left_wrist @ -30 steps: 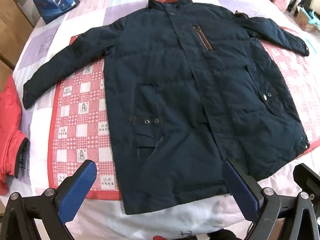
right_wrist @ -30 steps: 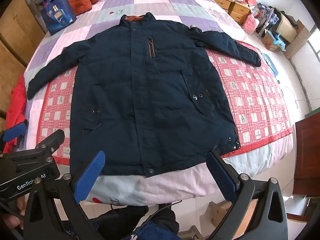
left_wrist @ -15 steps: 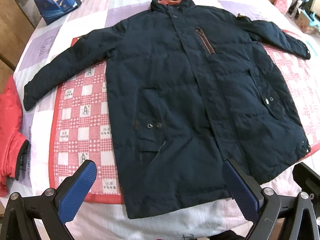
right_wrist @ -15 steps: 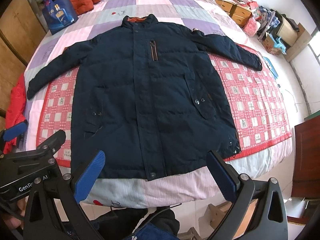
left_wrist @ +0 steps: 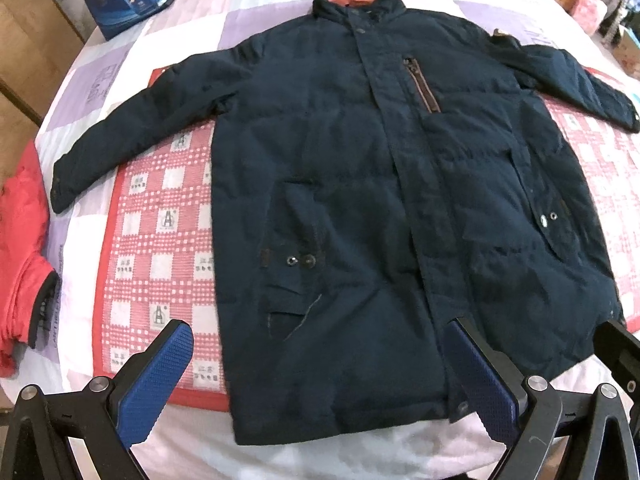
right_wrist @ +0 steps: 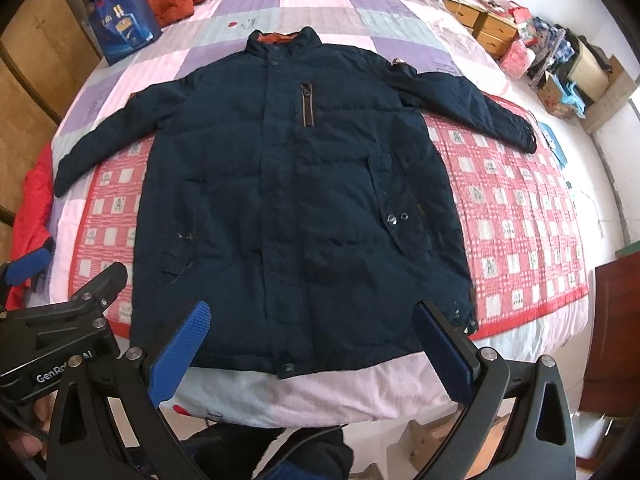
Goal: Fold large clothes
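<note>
A long dark navy padded coat (left_wrist: 360, 184) (right_wrist: 288, 184) lies flat and face up on the bed, front closed, collar far from me, both sleeves spread outward. Its hem hangs near the bed's front edge. My left gripper (left_wrist: 320, 376) hovers open above the hem's left half, blue pads wide apart, holding nothing. My right gripper (right_wrist: 312, 352) is open too, above the hem's right half, apart from the cloth. The left gripper's body (right_wrist: 60, 340) shows at the lower left of the right wrist view.
The coat rests on a red-and-white checked mat (right_wrist: 520, 216) over a pink and purple quilt (right_wrist: 320, 4). A red jacket (left_wrist: 20, 248) hangs at the left bed edge. A blue bag (right_wrist: 124, 28) stands far left. Drawers and clutter (right_wrist: 540, 48) line the right wall.
Both grippers have moved forward and closer to the coat's hem. The coat itself has not moved, and both grippers stay open.
</note>
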A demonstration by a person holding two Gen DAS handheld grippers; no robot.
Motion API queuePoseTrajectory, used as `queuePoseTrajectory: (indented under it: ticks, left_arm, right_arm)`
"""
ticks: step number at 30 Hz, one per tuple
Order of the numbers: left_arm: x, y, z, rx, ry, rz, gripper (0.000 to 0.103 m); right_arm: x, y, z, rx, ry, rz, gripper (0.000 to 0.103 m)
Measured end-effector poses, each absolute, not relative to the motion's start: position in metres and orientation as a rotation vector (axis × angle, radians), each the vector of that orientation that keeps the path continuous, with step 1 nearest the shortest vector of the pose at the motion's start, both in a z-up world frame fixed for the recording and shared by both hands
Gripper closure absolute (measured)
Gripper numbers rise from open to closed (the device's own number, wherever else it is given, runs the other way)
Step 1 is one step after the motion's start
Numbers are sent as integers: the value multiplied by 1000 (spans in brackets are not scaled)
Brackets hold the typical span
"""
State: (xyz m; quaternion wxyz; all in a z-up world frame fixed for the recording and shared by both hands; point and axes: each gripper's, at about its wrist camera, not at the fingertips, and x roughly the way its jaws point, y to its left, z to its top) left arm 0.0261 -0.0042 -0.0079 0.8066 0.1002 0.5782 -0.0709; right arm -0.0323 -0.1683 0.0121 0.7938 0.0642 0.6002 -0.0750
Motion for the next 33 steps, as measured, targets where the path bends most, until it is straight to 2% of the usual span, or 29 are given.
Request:
queuePoseTrajectory:
  ticks: [13,18,23,33]
  left_arm:
    - [47,-57,-14,157,1227,-37,0]
    - [66,-62,-35,130,1227,-15,0]
    - [104,-52,-81,146,1209,-3,0]
    - [213,-29,-199,200,1156,1,0]
  right_arm:
    - [13,-239,6,37,1256,-81,0]
    - [37,-254,-16,6,1256,-49,0]
    - [75,-269,-55,-6,1236,-55,0]
    - [188,-261,-175,-89,1171,2,0]
